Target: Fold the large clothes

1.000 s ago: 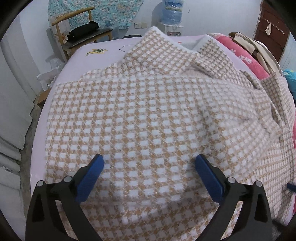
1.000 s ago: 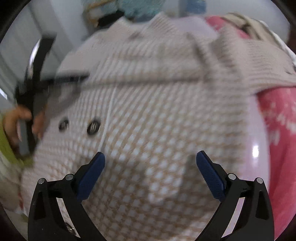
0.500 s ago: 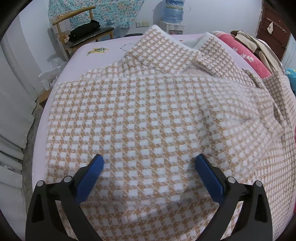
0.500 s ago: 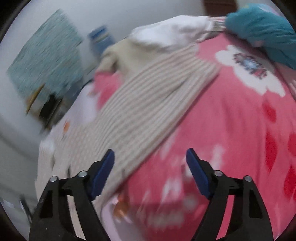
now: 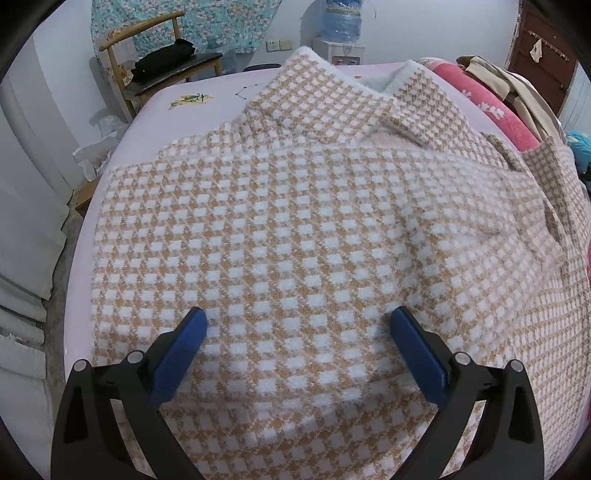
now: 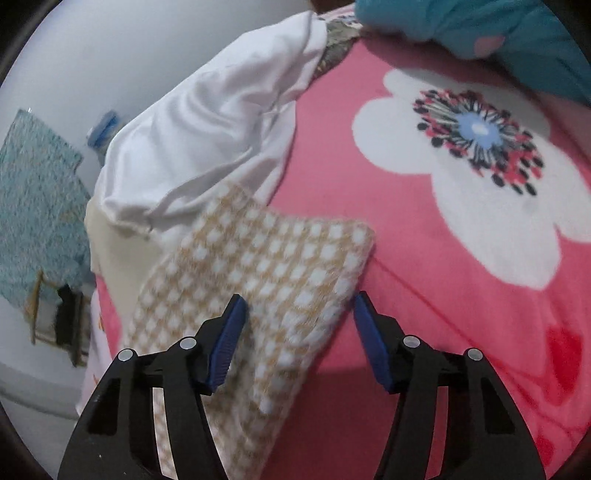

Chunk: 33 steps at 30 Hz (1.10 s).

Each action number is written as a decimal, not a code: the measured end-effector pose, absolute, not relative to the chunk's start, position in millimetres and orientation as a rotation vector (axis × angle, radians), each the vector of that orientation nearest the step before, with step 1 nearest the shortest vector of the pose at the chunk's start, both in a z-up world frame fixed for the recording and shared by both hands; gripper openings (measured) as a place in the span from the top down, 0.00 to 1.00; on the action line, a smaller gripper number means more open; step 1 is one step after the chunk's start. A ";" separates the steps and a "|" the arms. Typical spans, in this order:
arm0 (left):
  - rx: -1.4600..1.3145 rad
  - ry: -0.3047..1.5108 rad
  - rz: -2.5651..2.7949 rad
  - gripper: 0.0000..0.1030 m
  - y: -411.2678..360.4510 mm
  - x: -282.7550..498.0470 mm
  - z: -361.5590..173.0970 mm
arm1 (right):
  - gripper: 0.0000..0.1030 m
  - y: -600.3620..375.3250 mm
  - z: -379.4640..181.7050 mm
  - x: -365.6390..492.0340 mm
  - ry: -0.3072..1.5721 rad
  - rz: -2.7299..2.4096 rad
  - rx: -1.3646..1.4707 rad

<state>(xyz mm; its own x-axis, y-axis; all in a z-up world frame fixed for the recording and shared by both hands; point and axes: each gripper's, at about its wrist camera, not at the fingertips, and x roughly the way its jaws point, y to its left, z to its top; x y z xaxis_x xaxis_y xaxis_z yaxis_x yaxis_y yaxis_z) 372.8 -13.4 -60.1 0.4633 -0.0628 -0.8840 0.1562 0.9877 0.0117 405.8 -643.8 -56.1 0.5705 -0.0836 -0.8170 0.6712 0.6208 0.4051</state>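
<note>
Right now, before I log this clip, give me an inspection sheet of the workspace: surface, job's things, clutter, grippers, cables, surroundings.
Surface: lilac bed sheet with small embroidery.
Job's things: tan-and-white checked garment spread flat, collar at the far end; its sleeve lies out on the pink floral blanket.
Clutter: white garment, teal fabric, beige clothes piled beside it.
Grippers: left gripper open above the garment's body; right gripper open, fingers either side of the sleeve end.
Cables: nothing seen.
Surroundings: wooden chair holding a black bundle, water dispenser, brown door.
</note>
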 end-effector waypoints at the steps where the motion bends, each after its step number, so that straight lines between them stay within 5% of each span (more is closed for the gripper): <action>1: 0.096 1.082 -0.135 0.05 -13.6 372.9 -60.1 | 0.45 -642.3 -55.4 406.6 0.854 -0.500 0.776; 5: 0.097 1.079 -0.134 0.05 -13.8 373.5 -60.0 | 0.59 -629.3 -50.0 412.6 0.859 -0.493 0.682; 7: 0.097 1.082 -0.134 0.05 -13.7 374.8 -59.8 | 0.74 -623.7 -44.9 410.7 0.856 -0.488 0.648; 10: 0.096 1.088 -0.134 0.05 -14.7 374.0 -60.3 | 0.81 -613.6 -28.6 399.5 0.836 -0.492 0.601; 20: 0.098 1.076 -0.135 0.05 -15.1 372.4 -60.8 | 0.84 -563.4 74.5 356.9 0.683 -0.407 0.445; 33: 0.075 0.967 -0.193 0.05 12.3 340.3 -22.0 | 0.84 -361.7 194.3 348.6 0.561 -0.099 0.115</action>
<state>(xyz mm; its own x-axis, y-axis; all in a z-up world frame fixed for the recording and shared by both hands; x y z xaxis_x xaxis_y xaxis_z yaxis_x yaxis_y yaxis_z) 340.3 12.3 -22.0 0.5518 -0.1299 -0.8238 0.1967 0.9802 -0.0228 348.6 -361.7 194.3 0.8421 -0.0624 -0.5357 0.1251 0.9888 0.0814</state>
